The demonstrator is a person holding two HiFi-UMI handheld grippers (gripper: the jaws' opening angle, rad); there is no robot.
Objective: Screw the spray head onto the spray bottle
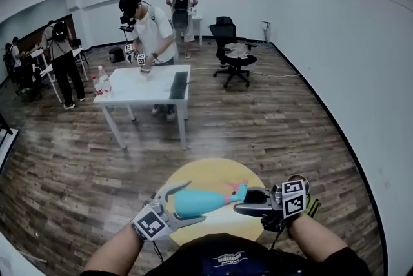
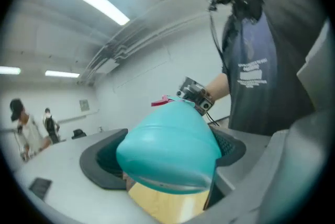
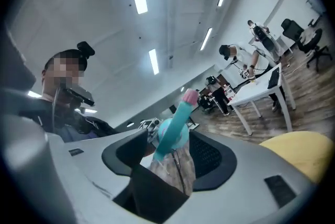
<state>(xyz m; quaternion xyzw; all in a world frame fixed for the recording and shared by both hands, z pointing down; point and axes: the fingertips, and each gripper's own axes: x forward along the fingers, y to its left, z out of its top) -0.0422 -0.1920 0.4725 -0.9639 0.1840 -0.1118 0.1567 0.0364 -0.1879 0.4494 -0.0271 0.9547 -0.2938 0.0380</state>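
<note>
Holding the spray bottle level above the yellow round table, spray head at its neck.
Clamping the teal body sideways in the left gripper, both pads pressed on it, base turned toward that gripper's camera. Reaching in from the opposite side with the right gripper, pointed level, jaws parted on either side of the pink-tipped spray head, clear of it. Keeping both forearms low and close to the torso, wrists facing each other.
</note>
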